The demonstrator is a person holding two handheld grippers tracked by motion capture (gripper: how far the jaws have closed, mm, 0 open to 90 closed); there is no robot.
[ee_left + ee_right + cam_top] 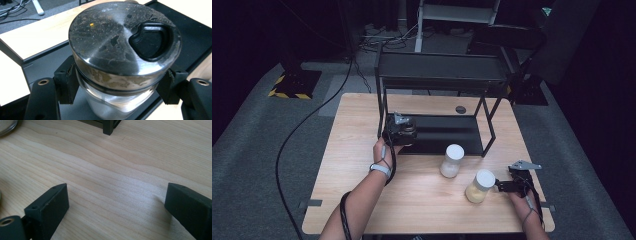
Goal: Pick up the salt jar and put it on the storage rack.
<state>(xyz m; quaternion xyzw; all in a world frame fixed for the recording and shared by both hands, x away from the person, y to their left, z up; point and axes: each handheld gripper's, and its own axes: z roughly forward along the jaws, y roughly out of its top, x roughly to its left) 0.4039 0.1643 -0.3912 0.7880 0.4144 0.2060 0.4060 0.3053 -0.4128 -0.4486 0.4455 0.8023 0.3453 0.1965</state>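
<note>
My left gripper (118, 83) is shut on a glass jar (110, 42) just below its lid. The lid is worn silver metal with a black flip tab. In the high view this gripper (398, 131) holds the jar (408, 128) at the left end of the black rack's lower shelf (452, 135). My right gripper (116, 205) stands wide open over bare wood with nothing between its jaws. From above, the right gripper (502, 186) points left, just beside a white-lidded jar of yellow contents (479, 186).
A second white-lidded jar (452, 161) stands in front of the rack. The rack's upper shelf (442, 75) overhangs the lower one. A rack leg (108, 127) rises ahead of my right gripper. A dark disc (460, 109) lies behind the rack.
</note>
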